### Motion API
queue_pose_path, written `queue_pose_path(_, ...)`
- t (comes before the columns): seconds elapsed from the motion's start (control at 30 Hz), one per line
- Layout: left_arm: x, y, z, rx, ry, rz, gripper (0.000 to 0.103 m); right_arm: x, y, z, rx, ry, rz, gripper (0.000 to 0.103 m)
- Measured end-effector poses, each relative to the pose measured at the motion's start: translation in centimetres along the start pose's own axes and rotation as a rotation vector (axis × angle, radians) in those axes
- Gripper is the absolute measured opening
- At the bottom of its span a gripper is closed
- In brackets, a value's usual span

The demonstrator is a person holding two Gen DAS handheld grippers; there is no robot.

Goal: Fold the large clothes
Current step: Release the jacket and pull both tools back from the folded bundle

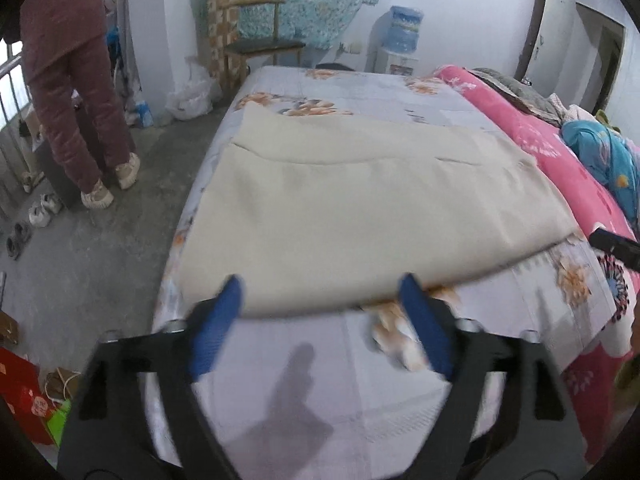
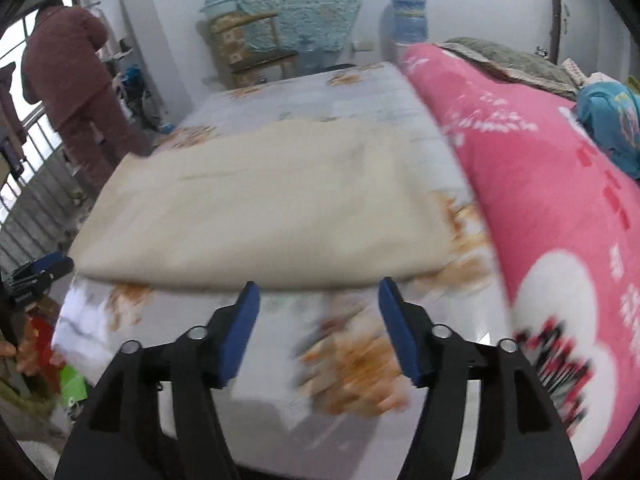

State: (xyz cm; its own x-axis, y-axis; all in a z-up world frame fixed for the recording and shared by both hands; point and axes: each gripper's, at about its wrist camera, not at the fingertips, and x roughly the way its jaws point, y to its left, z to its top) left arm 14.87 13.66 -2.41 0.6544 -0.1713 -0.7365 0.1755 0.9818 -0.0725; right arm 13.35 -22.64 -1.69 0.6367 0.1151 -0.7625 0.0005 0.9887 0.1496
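A large cream garment (image 1: 360,200) lies folded flat on the bed's floral sheet (image 1: 360,88), its near fold edge facing me. My left gripper (image 1: 320,292) hovers at that near edge, toward its left end, with blue pads wide apart and nothing between them. In the right wrist view the same cream garment (image 2: 260,208) spreads across the sheet (image 2: 352,92). My right gripper (image 2: 318,292) stands open just short of the fold edge, holding nothing. The left gripper's tip (image 2: 44,268) shows at the far left there, and the right gripper's tip (image 1: 616,244) at the far right of the left wrist view.
A pink blanket (image 2: 540,184) is heaped along the bed's right side with grey and blue bedding (image 1: 600,152) behind. A person in maroon (image 1: 76,80) stands on the concrete floor at the left near shoes (image 1: 40,212). A chair (image 1: 264,44) and water dispenser (image 1: 404,36) stand by the far wall.
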Motion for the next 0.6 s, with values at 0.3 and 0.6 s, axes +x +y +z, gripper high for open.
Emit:
queue_pose_path(0.3, -3.1, -5.8, -2.5, -0.003, 0.003, 0.046, 0.09, -3.2, 6.1, -3.9, -0.039, -0.142, -0.066, 0.094)
queue_pose_path(0.6, -5.6, -8.2, -1.8, -0.015, -0.074, 0.101, 0.093, -6.3, 7.0, -3.1, -0.052, -0.257, -0.16, 0.097)
